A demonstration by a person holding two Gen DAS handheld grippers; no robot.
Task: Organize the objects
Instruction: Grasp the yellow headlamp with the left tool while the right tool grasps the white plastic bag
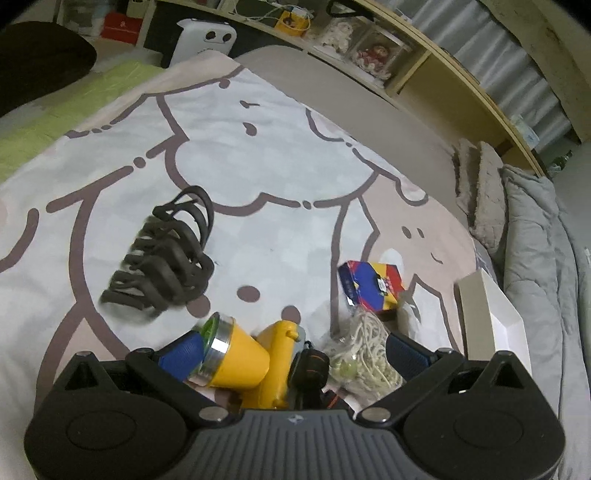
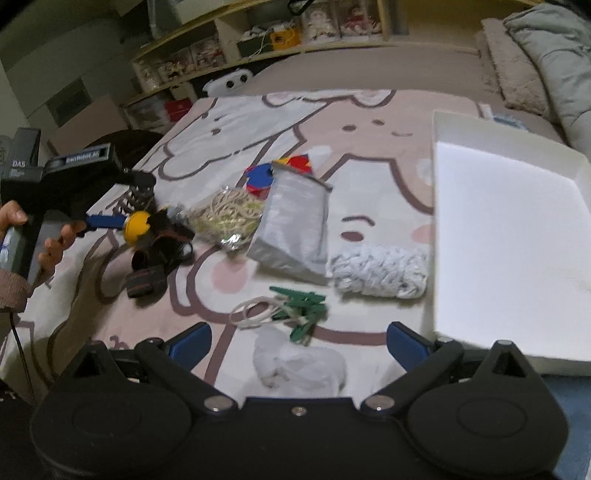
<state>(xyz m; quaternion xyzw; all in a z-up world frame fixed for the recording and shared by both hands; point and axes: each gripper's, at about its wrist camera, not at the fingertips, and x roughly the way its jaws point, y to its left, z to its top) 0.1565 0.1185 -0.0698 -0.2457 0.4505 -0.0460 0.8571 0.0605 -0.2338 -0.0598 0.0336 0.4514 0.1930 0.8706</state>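
A cartoon-print blanket (image 2: 369, 110) covered the bed; beyond the blanket ran wooden shelves (image 2: 229, 33) with a yellow box (image 2: 283, 37); grey bedding (image 2: 554, 48) lay heaped past the blanket's far right corner.

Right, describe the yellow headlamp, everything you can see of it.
The yellow headlamp looks like glossy plastic: a cone-shaped lamp head with a silver ring and a greenish lens, hinged on a yellow bracket, with a black strap and an orange-marked buckle. It lies tilted on the bedspread, lens facing up and left, between the open left gripper's blue fingers, one finger at the lens rim. A clear bag of pale bands lies beside it.
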